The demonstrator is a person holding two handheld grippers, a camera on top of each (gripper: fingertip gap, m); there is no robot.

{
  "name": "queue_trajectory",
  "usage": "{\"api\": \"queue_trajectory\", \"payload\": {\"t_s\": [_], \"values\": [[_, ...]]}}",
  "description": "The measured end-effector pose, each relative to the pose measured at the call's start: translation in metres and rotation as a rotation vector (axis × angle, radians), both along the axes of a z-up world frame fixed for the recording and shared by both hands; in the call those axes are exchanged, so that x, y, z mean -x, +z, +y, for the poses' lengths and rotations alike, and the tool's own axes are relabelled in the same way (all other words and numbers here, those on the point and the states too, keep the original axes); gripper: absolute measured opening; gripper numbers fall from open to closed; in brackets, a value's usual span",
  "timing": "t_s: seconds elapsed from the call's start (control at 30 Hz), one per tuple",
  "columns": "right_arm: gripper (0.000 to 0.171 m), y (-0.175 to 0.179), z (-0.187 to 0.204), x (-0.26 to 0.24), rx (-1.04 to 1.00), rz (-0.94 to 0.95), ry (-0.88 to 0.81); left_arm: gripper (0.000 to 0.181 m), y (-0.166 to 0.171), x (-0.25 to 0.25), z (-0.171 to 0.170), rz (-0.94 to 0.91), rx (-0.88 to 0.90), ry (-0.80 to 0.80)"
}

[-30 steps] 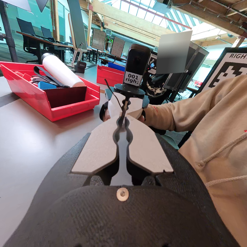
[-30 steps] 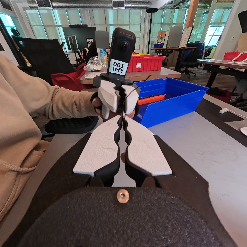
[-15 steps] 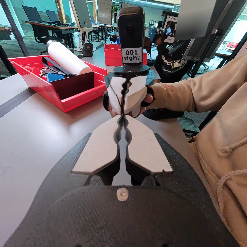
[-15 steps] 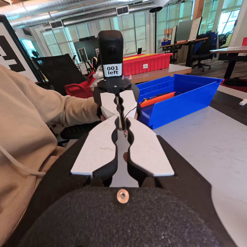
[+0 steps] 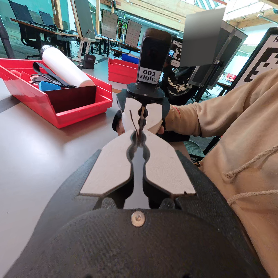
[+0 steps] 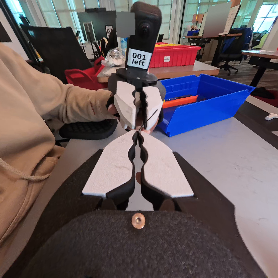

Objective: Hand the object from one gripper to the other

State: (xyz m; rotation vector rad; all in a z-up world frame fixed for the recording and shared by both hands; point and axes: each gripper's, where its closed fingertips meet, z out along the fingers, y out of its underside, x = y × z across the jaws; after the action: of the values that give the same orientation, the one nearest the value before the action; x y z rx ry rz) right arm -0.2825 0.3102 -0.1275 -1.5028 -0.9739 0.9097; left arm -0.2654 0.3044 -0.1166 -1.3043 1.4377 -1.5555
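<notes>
I had the left gripper [image 5: 139,133] and the right gripper [image 6: 138,132] tip to tip above the table [image 6: 210,150]. The object, a thin black cable tie [image 5: 139,130], ran between them. My right fingers were pinched together at the tips on its end. In the left wrist view its strands passed into the narrow gap between my left fingertips, which stood slightly apart; I could not tell whether they clamped it. Farther out, a red bin [image 5: 84,112] with a white bottle [image 5: 64,68] sat on one side and a blue bin [image 6: 210,108] on the other.
</notes>
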Motion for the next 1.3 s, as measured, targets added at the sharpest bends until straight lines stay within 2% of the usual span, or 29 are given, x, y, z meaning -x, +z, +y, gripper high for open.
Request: {"api": "queue_trajectory", "payload": {"t_s": [0.03, 0.2, 0.33, 0.6, 0.63, 0.73, 0.9, 1.07, 1.3], "values": [[0.000, -0.002, -0.001, 0.002, -0.003, -0.012, 0.002, 0.001, -0.001, 0.000, 0.000, 0.002, 0.004, -0.003], [0.001, -0.002, 0.000, -0.001, -0.003, -0.009, -0.004, 0.000, 0.000, 0.000, 0.000, 0.012, -0.026, 0.005], [0.011, 0.014, 0.005, -0.015, 0.031, 0.098, -0.020, 0.001, -0.003, 0.001, 0.002, 0.032, -0.065, 0.017], [0.000, 0.016, -0.001, -0.007, 0.073, 0.141, 0.033, 0.001, -0.007, -0.001, -0.004, 0.033, -0.096, -0.001], [0.000, 0.018, -0.001, -0.009, 0.073, 0.144, 0.031, 0.006, -0.002, 0.001, -0.002, 0.011, -0.084, 0.003], [0.000, 0.014, 0.001, -0.012, 0.046, 0.089, 0.005, 0.012, 0.009, 0.005, 0.003, -0.033, -0.036, 0.013], [0.000, -0.003, -0.002, 0.001, 0.022, -0.024, 0.008, 0.010, 0.000, 0.000, -0.006, 0.005, -0.061, -0.010], [0.000, -0.009, -0.001, 0.003, 0.009, -0.062, -0.003, 0.001, -0.005, -0.001, -0.005, 0.028, -0.081, -0.004], [0.000, -0.011, -0.001, 0.003, -0.005, -0.080, -0.012, 0.000, -0.005, 0.000, -0.005, 0.038, -0.107, -0.001]]}}
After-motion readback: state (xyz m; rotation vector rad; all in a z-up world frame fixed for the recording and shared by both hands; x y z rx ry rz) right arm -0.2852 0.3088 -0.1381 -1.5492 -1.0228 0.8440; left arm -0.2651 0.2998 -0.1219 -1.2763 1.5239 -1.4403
